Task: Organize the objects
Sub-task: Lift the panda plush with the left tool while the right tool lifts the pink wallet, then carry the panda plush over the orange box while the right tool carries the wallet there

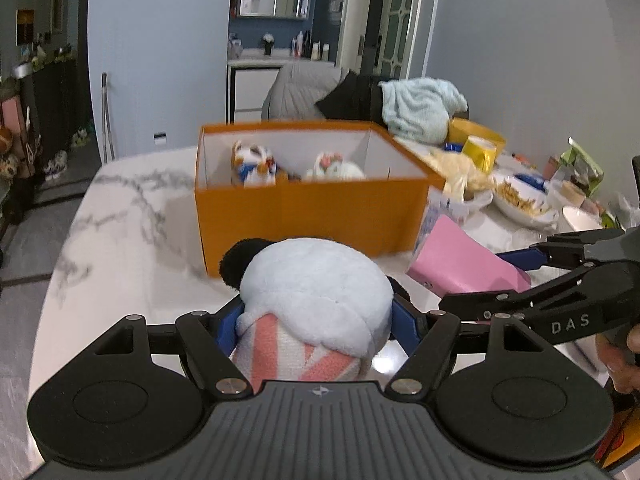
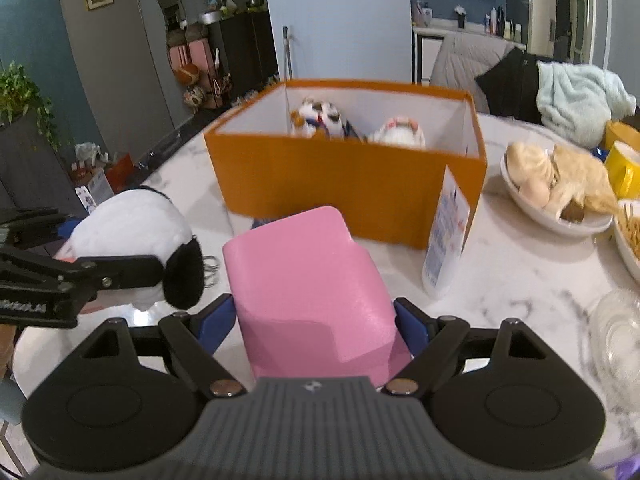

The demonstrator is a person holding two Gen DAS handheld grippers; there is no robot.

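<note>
An open orange box [image 1: 320,216] stands on the marble table [image 1: 132,216] and holds two small plush toys [image 1: 254,162]; the box also shows in the right wrist view [image 2: 340,196]. My left gripper [image 1: 316,320] is shut on a white plush toy [image 1: 320,284] with black ears and a pink-striped cloth, in front of the box. My right gripper [image 2: 312,316] is shut on a pink box [image 2: 308,280], beside the plush toy [image 2: 136,236]. The pink box [image 1: 460,264] and right gripper [image 1: 516,276] also appear at the right of the left wrist view.
A white printed carton [image 2: 446,240] leans by the orange box's right corner. Bowls with food [image 2: 556,192], a yellow mug [image 2: 622,168], a glass dish [image 2: 616,332] and a light blue towel [image 2: 576,96] crowd the table's right side.
</note>
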